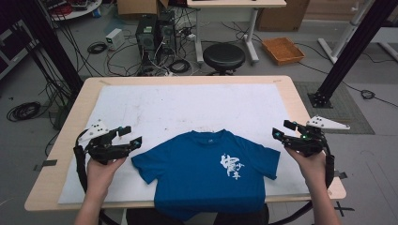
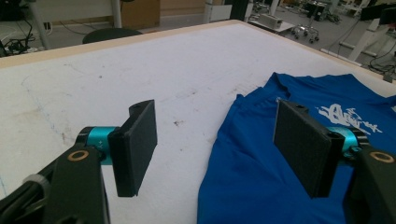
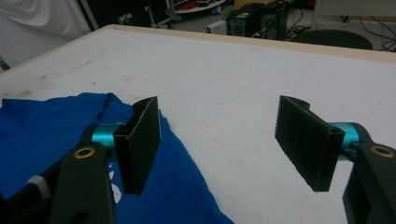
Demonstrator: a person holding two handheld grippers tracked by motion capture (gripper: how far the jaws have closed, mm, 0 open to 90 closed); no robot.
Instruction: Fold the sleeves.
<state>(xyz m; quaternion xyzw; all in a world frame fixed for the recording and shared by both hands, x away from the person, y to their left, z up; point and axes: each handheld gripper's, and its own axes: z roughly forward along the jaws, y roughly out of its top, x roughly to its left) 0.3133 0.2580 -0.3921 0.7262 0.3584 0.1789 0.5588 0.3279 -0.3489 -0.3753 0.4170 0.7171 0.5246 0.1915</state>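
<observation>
Blue T-shirt (image 1: 206, 171) lies spread flat, print side up, at the near edge of the tabletop (image 1: 187, 80), its hem hanging over that edge; it rests on a white sheet (image 1: 187, 110). Left tongs (image 1: 130, 136) hover just beside the left sleeve, right tongs (image 1: 279, 129) just beside the right sleeve; both stand wide open and hold nothing. Judging by this, the handling, likely a fold, has not begun; no crease shows yet, so every grasp is still to come. Bare sheet stretches behind the shirt, giving ample room; the side margins are narrower.
</observation>
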